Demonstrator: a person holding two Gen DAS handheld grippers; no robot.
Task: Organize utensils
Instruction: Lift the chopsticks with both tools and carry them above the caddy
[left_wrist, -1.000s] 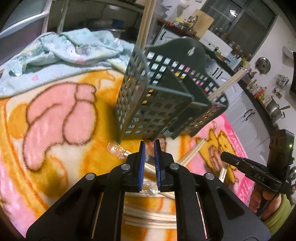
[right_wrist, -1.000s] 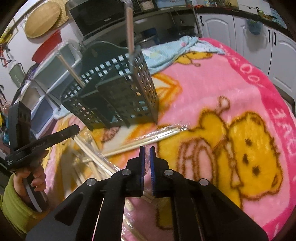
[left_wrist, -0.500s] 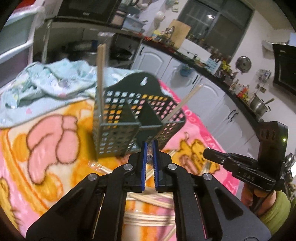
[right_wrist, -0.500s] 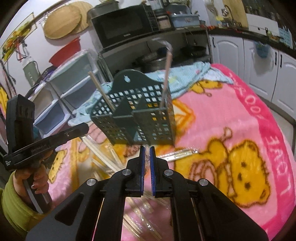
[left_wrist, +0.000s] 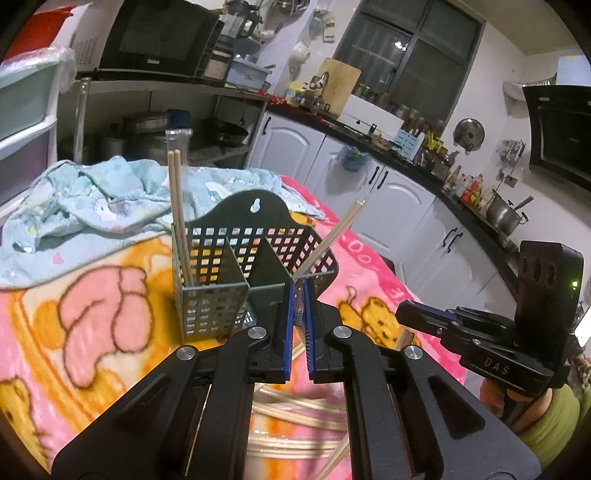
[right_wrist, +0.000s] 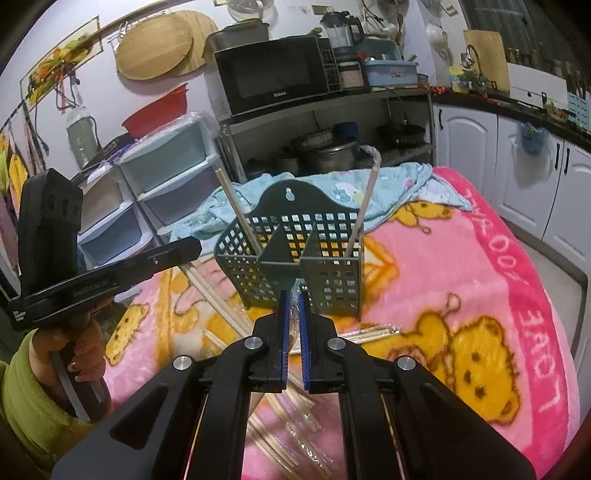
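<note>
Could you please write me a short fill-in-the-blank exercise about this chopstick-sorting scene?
1. The green utensil basket stands on a blanket printed with cartoon ____.
2. The basket is split into ____ compartments.
3. The middle compartment holds ____ chopsticks.
4. Behind the basket lies a crumpled light ____ cloth.

Missing words: bears; three; no; blue

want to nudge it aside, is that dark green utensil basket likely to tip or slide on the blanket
The basket probably tips rather than slides: it stands tall on a small base, on a soft fleece blanket that would likely drag at its foot. The chopsticks standing in it lean past the rim, adding some top weight. Its perforated walls suggest light plastic, so a low push seems safer.
</note>
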